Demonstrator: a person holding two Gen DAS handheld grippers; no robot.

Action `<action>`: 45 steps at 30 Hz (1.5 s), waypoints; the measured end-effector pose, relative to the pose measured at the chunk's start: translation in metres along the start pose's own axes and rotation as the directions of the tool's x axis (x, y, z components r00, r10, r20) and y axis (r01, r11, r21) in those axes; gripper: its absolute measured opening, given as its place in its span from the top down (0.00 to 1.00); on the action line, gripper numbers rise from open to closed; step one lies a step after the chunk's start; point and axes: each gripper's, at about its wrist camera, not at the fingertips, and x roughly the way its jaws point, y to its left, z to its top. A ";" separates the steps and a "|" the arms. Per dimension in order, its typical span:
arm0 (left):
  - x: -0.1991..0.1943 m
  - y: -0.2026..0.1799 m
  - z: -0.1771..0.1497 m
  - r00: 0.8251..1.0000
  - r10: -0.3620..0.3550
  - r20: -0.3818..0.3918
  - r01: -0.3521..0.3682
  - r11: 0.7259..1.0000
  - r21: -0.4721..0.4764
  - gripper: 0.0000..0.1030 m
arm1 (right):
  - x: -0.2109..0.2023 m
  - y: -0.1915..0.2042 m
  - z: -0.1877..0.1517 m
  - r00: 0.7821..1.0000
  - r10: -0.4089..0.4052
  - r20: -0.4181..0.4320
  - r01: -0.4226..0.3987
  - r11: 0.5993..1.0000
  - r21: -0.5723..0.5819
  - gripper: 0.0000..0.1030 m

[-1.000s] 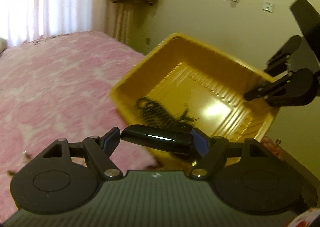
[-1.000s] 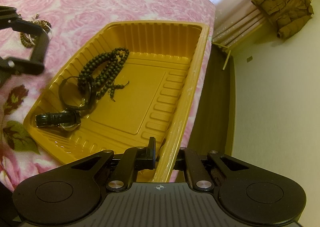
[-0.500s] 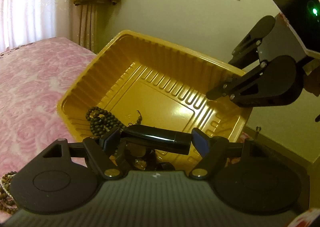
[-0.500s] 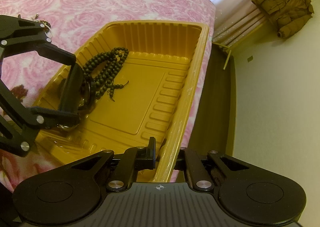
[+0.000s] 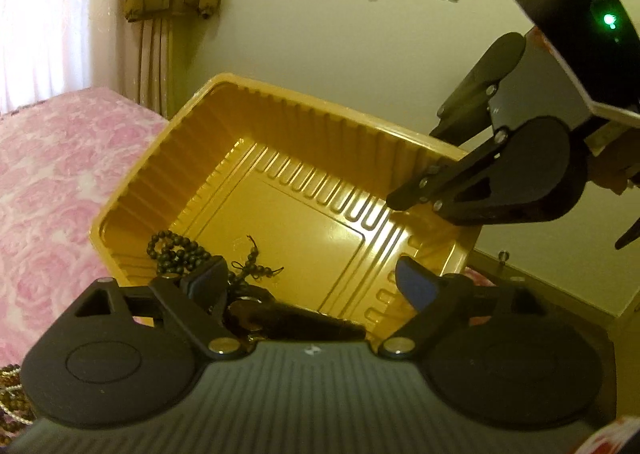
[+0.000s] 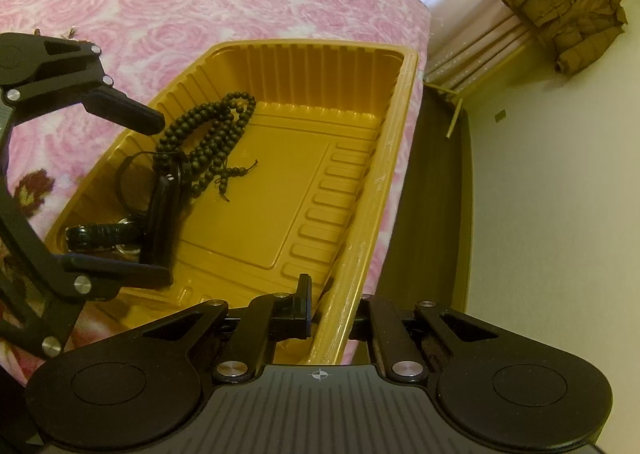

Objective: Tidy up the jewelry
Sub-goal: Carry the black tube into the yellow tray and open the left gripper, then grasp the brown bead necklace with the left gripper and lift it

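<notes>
Left gripper (image 6: 160, 198) jaws just opening wide — releasing stiff, light black clip (image 6: 162, 222) into tray (image 6: 360, 238), lower left. Right gripper (image 6: 320, 304) clamping thin, flexing tray rim.

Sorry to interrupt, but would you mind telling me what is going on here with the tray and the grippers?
A person is sorting jewelry into a yellow plastic tray on a pink floral bedspread. The right gripper is shut on the tray's near rim, steadying it. The left gripper hangs over the tray's corner; its jaws have just been opening, and a black bar-shaped piece now rests in the tray between them, unpinched. Dark prayer beads and a black bangle lie there too.
</notes>
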 end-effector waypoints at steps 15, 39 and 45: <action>-0.082 0.045 -0.046 0.945 0.327 -0.006 -0.327 0.944 -0.045 0.13 | -0.002 0.002 -0.001 1.000 -0.007 0.008 0.007 1.000 -0.001 0.92; -0.124 0.136 -0.102 0.836 0.526 -0.153 -0.548 0.791 -0.273 0.52 | -0.002 0.004 -0.001 1.000 -0.009 0.005 0.009 1.000 -0.004 0.92; -0.108 0.143 -0.099 0.852 0.496 -0.170 -0.524 0.792 -0.314 0.65 | -0.001 0.004 -0.002 1.000 -0.008 0.004 0.008 1.000 -0.004 0.92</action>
